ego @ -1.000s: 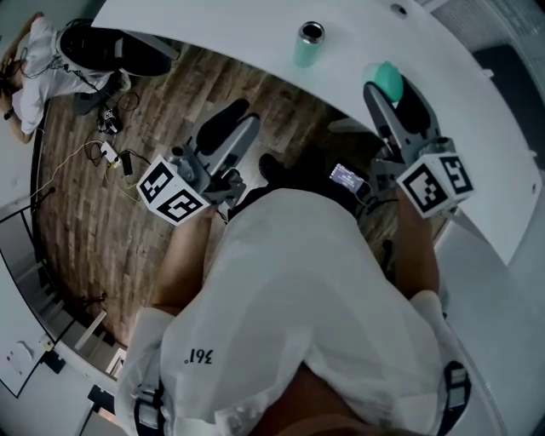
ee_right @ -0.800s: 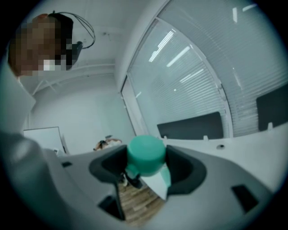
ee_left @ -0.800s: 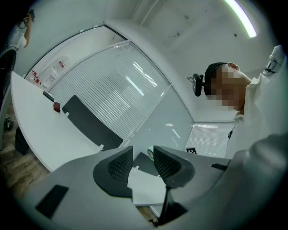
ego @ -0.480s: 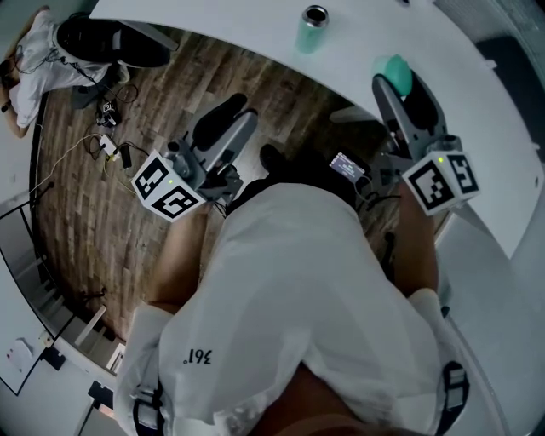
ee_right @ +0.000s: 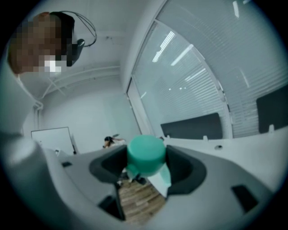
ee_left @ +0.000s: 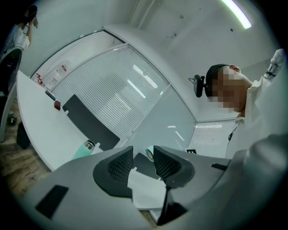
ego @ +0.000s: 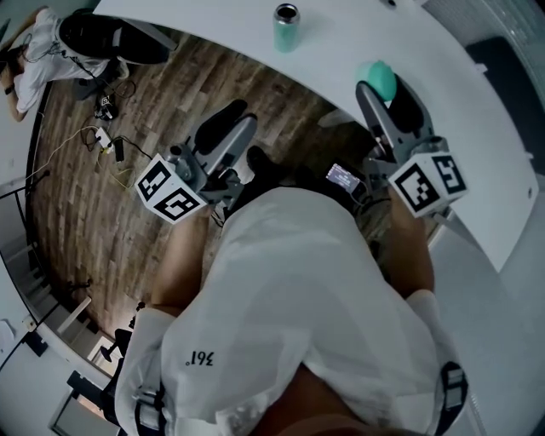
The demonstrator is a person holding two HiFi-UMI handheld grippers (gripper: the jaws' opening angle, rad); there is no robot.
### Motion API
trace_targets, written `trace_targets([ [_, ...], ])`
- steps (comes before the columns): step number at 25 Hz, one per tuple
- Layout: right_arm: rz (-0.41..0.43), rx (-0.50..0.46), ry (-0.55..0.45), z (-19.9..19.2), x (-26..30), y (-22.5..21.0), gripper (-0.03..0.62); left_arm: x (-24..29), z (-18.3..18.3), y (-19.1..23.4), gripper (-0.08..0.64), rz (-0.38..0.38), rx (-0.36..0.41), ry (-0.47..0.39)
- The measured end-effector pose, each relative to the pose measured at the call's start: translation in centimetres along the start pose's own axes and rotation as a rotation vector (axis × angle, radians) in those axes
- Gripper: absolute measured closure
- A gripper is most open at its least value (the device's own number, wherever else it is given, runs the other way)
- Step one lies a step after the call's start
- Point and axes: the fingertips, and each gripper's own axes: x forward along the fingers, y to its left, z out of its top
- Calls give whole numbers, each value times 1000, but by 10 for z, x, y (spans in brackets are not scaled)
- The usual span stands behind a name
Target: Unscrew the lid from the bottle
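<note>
Bottle: pale green, upright on the white table, mouth open, lid off. It stands close to the table's curved near edge. There is bare tabletop on every side of the bottle, nothing crowding it.

Lid: green and round, well to the right of the bottle and nearer the person, about at the table's edge. It is pinched in the right gripper. The right gripper view shows both pads pressed on its sides.

Left gripper: below and left of the bottle, well apart from it, off the table and out over the wooden floor. Its jaws are partly spread with nothing between the pads. In the left gripper view the bottle sits left of the jaws, in front of a dark panel on the table.

Room to move: open floor lies between the bottle's edge of the table and the left gripper.

Writing: "361°" is printed on the person's white shirt, well below the bottle. The marker cubes carry black-and-white squares only. A small lit screen sits below and right of the bottle, at the person's waist; its text is too small to read.

Further out, left of the bottle and off the table: a black chair, a second person in white and loose cables on the floor.
</note>
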Motion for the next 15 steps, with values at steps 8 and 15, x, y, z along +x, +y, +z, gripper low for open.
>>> trace_targets([
  [8, 60, -5, 27, -8, -63, -29, 307, 24, -60, -58, 402, 40, -7, -15],
  [15, 99, -17, 35, -5, -88, -9, 307, 4, -64, -91, 402, 66, 2, -39],
])
